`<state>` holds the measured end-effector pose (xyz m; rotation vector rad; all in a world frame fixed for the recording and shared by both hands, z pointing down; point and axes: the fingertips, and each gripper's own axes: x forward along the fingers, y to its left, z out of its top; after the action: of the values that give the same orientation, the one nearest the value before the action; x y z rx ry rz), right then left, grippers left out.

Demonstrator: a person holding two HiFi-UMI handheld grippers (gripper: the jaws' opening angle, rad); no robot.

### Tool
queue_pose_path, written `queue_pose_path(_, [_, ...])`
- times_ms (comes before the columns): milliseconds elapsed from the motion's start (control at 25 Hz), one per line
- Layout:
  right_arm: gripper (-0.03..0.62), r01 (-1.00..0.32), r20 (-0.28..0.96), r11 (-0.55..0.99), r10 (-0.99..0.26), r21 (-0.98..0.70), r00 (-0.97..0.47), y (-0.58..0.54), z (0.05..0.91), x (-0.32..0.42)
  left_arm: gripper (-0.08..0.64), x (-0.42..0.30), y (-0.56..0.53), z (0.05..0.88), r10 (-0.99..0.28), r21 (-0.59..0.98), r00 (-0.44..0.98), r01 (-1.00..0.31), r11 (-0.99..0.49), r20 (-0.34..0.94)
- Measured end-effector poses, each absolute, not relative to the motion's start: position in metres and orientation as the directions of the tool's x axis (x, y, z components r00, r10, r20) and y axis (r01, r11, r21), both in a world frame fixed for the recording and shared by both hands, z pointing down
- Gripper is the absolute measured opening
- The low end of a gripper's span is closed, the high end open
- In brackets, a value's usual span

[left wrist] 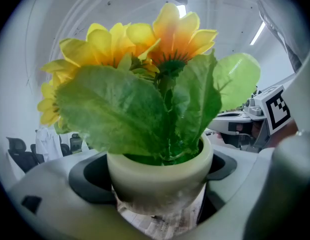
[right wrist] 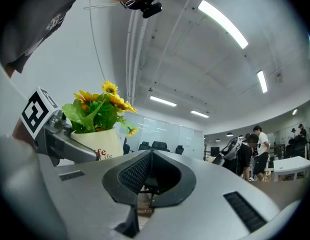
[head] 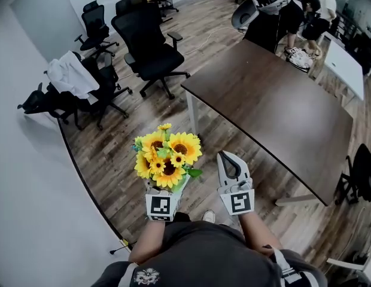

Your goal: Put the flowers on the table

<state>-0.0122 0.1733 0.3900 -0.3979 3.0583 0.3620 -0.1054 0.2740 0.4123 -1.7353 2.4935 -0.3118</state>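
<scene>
Flowers (head: 167, 154) in a pale pot (left wrist: 160, 171) stand upright, clamped in the left gripper (head: 166, 187) held out front; right gripper (head: 227, 158) level beside it, jaws together, empty.

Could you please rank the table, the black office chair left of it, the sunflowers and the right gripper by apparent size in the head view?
1. long dark brown table
2. black swivel office chair
3. yellow sunflowers in a pale pot
4. grey right gripper, about as tall as the flowers but narrower

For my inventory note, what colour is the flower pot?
Cream-white pot, clearest in the left gripper view.
</scene>
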Motion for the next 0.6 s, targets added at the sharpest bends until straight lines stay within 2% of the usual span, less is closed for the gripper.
queue_pose_path(600, [0.026,-0.406,-0.025,0.896,-0.409,0.178,-0.912,0.074,0.41,-0.044,0.534,-0.143,0.136,0.426,-0.99,-0.217,-0.125,-0.97,0.107,0.072])
